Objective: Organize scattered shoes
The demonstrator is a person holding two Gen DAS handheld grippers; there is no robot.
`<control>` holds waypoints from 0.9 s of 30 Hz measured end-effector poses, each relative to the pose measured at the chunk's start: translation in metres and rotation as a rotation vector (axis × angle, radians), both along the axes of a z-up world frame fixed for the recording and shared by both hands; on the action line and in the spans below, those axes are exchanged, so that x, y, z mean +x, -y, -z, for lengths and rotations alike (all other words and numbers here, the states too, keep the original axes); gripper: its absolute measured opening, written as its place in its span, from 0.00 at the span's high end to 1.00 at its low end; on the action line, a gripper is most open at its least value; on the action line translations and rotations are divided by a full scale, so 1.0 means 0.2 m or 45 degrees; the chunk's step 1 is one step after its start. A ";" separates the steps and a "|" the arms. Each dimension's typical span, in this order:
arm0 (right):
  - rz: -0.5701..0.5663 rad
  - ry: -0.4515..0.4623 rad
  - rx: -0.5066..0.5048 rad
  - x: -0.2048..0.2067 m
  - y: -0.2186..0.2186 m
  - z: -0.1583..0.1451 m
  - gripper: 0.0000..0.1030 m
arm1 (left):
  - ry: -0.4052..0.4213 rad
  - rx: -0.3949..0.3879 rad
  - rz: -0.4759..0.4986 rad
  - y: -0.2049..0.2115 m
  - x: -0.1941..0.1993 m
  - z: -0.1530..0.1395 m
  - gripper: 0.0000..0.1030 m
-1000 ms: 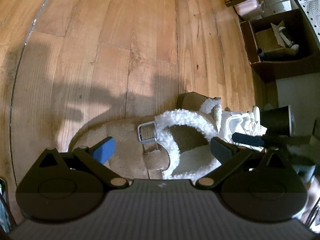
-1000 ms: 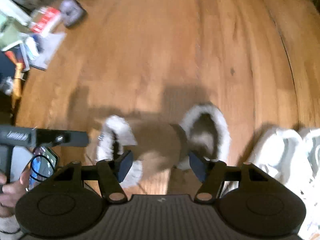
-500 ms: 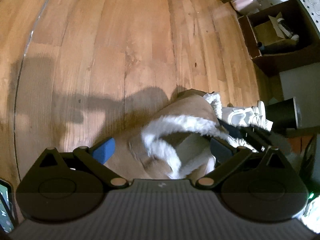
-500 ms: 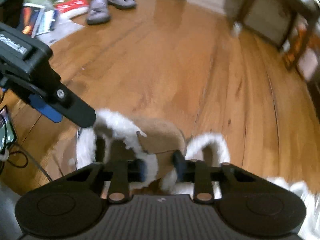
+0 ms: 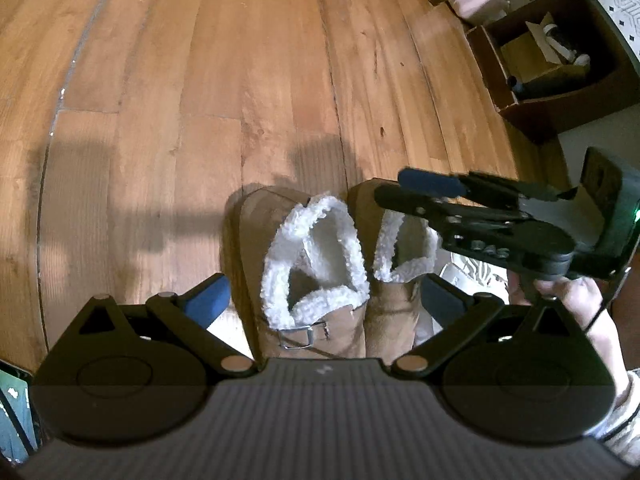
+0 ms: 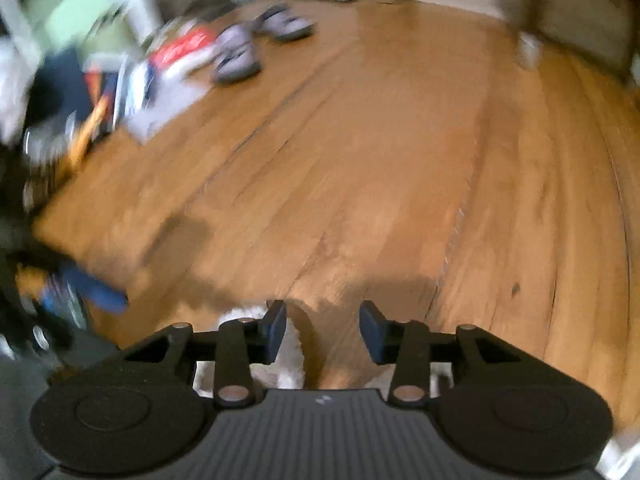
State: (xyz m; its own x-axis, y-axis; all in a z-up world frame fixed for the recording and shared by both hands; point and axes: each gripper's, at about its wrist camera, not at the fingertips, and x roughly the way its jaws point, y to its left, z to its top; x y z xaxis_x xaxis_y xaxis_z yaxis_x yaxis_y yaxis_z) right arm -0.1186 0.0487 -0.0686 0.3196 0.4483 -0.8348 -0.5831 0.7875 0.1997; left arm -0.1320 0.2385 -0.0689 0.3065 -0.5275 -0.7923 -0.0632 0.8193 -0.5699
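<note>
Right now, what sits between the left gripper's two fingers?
In the left wrist view, both tan fleece-lined slippers stand side by side between the left gripper's open fingers; its pads don't press them.

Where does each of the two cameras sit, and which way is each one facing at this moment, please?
Left wrist: rides on the left gripper, angled down at the tan fleece-lined slippers side by side on the wooden floor; its own open fingers, the right gripper and the right hand show.
Right wrist: rides on the right gripper, tilted down across the floor toward the grey slippers far off; its own fingers, apart and just reopening, show, blurred.
Shared: the floor, the tan slippers, and the left gripper's blue fingertip.
</note>
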 end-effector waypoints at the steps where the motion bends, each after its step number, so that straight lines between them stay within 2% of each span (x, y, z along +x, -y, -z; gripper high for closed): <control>1: 0.031 -0.028 0.016 -0.01 0.05 0.00 0.59 | 0.001 0.003 0.007 0.01 0.00 0.00 0.00; 4: 0.088 -0.070 -0.002 -0.07 0.14 0.03 0.59 | 0.004 0.008 0.031 0.04 0.00 -0.01 0.00; 7: 0.167 -0.127 -0.027 -0.14 0.24 0.05 0.46 | 0.005 -0.021 0.068 0.10 0.01 0.01 0.00; 11: 0.343 -0.158 -0.052 -0.22 0.39 0.07 0.43 | 0.005 -0.137 0.134 0.21 0.01 0.01 0.00; 12: 0.360 -0.155 -0.041 -0.24 0.40 0.07 0.42 | 0.011 -0.129 0.140 0.26 0.01 -0.01 0.00; 15: 0.446 -0.168 0.005 -0.29 0.51 0.07 0.39 | 0.044 -0.014 0.133 0.46 0.04 -0.11 0.00; 17: 0.499 -0.150 0.053 -0.32 0.61 0.07 0.39 | 0.074 0.027 0.197 0.62 0.05 -0.17 0.00; 19: 0.548 -0.114 0.074 -0.35 0.72 0.05 0.38 | 0.052 0.030 0.260 0.75 0.05 -0.20 0.00; 22: 0.660 -0.050 0.107 -0.39 0.94 0.02 0.37 | -0.030 0.067 0.378 1.00 0.06 -0.23 0.00; 24: 0.719 -0.031 0.146 -0.42 1.08 -0.01 0.38 | -0.157 0.101 0.502 1.18 0.09 -0.25 0.00; 27: 0.750 -0.039 0.221 -0.49 1.33 -0.09 0.38 | -0.380 0.126 0.588 1.35 0.15 -0.29 0.00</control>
